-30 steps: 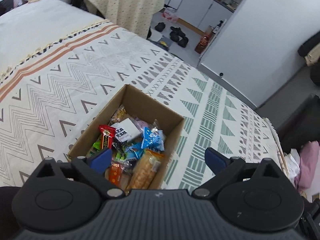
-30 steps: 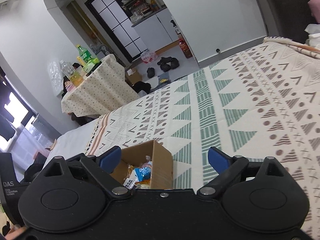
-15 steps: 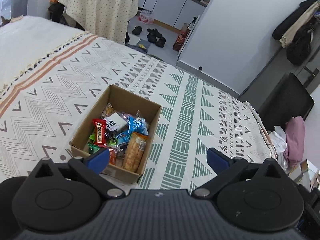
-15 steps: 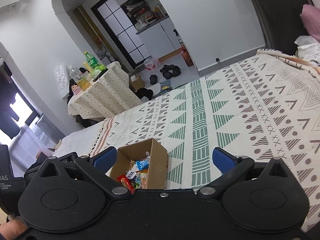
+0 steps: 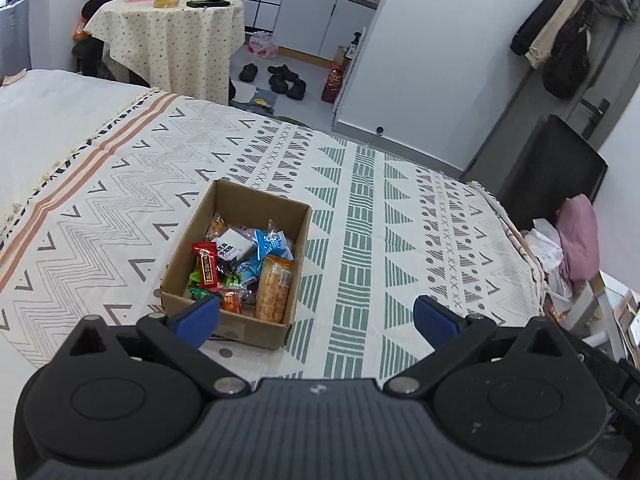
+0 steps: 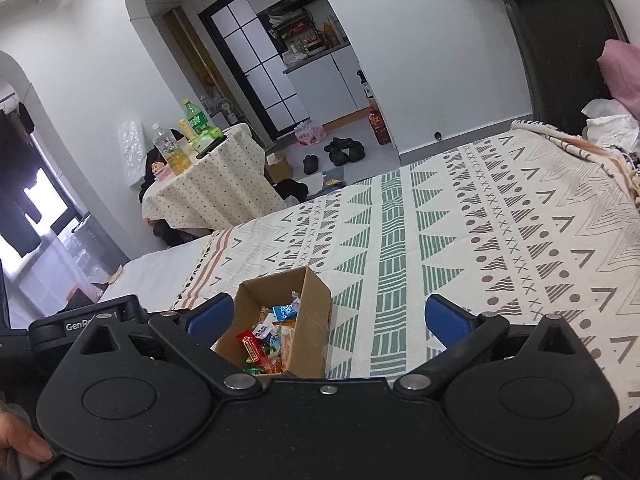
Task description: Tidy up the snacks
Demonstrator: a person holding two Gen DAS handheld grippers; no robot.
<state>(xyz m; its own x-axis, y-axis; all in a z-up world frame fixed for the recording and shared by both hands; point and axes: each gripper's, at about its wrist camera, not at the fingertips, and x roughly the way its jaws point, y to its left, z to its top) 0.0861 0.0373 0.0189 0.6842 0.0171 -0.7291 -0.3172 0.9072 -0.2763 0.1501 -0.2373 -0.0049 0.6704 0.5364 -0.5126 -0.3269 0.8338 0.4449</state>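
An open cardboard box (image 5: 298, 258) (image 6: 316, 320) sits on the patterned bedspread (image 5: 380, 240), filled with several wrapped snacks: a long orange cracker pack (image 5: 274, 288), a red bar (image 5: 207, 266), a white packet (image 5: 234, 245) and a blue packet (image 5: 274, 242). My left gripper (image 5: 316, 316) hangs open above and just short of the box's near edge, with nothing between its blue pads. My right gripper (image 6: 328, 316) is open too, raised over the near side of the bed with the box low between its fingers, and holds nothing.
A small table with a dotted cloth (image 5: 176, 40) carries bottles beyond the bed's far edge. Shoes (image 5: 280, 78) lie on the floor near a white wall. A black chair (image 5: 556, 172) and pink and white clothes (image 5: 576, 240) stand at the bed's right edge.
Both grippers have pulled back and up from the box, which now looks smaller and farther. The right gripper's jaws widened slightly. The snacks in the box have not moved.
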